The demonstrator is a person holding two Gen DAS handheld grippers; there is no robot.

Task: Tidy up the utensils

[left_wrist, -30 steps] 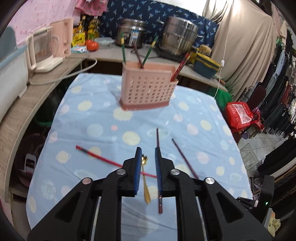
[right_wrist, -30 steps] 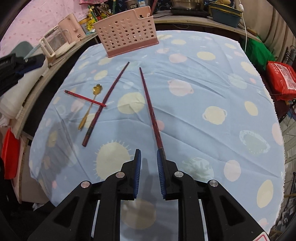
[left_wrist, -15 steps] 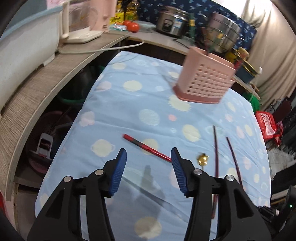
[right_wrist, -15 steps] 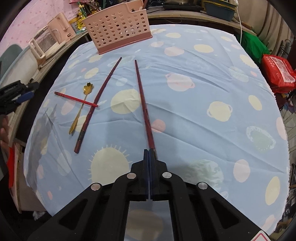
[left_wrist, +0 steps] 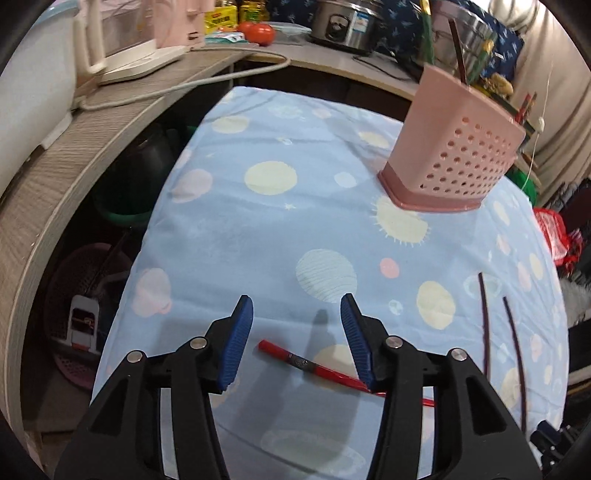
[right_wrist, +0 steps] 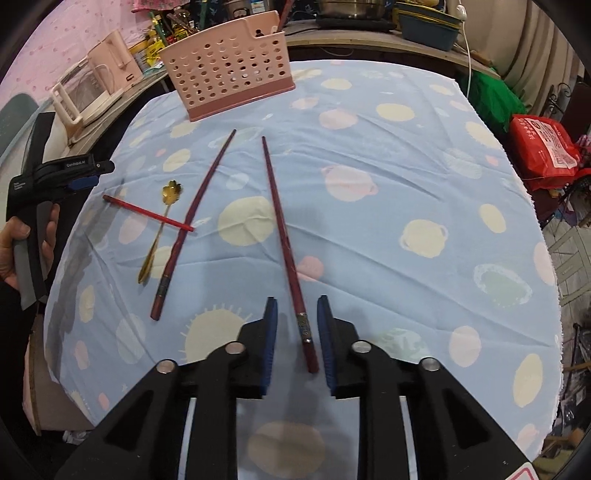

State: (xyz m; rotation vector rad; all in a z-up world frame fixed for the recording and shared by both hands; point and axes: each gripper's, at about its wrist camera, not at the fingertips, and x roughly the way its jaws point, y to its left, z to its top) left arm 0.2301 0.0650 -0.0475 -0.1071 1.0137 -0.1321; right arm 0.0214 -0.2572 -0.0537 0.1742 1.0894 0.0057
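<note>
A pink perforated utensil basket (left_wrist: pixel 456 158) stands at the table's far end, with several chopsticks upright in it; it also shows in the right wrist view (right_wrist: pixel 229 66). My left gripper (left_wrist: pixel 297 317) is open just above a red chopstick (left_wrist: pixel 310 363), which lies between the jaws. My right gripper (right_wrist: pixel 297 325) is open around the near end of a dark red chopstick (right_wrist: pixel 282 236). A second dark red chopstick (right_wrist: pixel 192 221) and a gold spoon (right_wrist: pixel 162 218) lie to its left, crossed by the red chopstick (right_wrist: pixel 147 213).
A blue cloth with pastel planets (right_wrist: pixel 406 192) covers the table. A curved wooden counter (left_wrist: pixel 92 122) with a kettle and a cable runs along the left. Pots stand at the back (left_wrist: pixel 347 18). A red bag (right_wrist: pixel 543 147) lies beyond the right edge.
My left gripper has opened wide and moved left and down over the red chopstick's end. My right gripper shut, then opened again around the dark red chopstick's end.
</note>
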